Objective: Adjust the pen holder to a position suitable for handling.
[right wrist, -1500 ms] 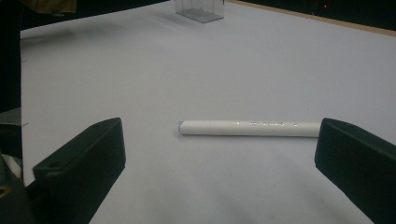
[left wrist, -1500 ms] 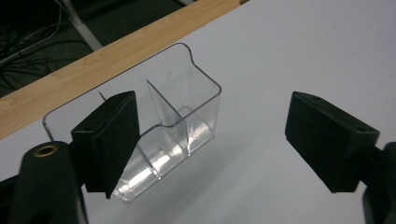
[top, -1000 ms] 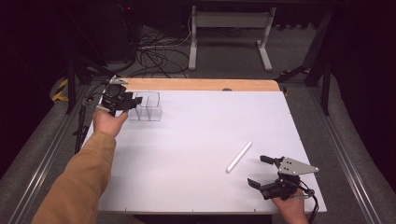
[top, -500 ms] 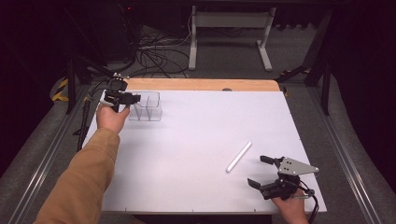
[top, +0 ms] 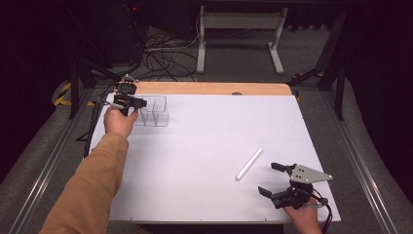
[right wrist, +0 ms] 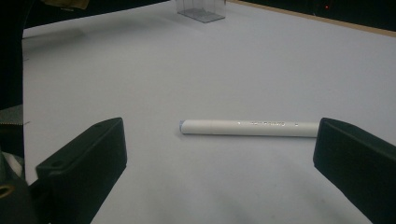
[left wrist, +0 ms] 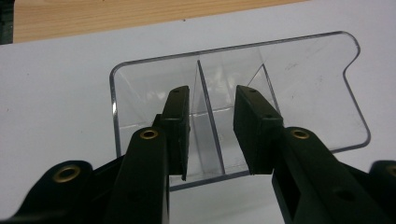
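Note:
A clear plastic box (top: 155,112) with a middle divider (left wrist: 202,88) stands at the table's far left. My left gripper (top: 140,103) reaches into it. Its jaws straddle the divider, one in each compartment, and have just been closing. A small gap still shows on both sides in the left gripper view (left wrist: 212,100). A white tube (top: 249,164) lies flat on the table near the right. My right gripper (top: 267,178) rests just behind it, wide open. In the right gripper view the tube (right wrist: 247,128) lies crosswise ahead of the open jaws (right wrist: 219,140), untouched.
The white tabletop (top: 209,136) has a wooden strip (top: 204,88) along its far edge. Cables (top: 160,53) and a metal stand (top: 238,29) sit on the dark floor beyond. An orange-brown sleeve (top: 92,185) crosses the near left of the table.
The left hand has shifted slightly toward the table's far edge at the clear box. The right gripper and the white tube have not moved.

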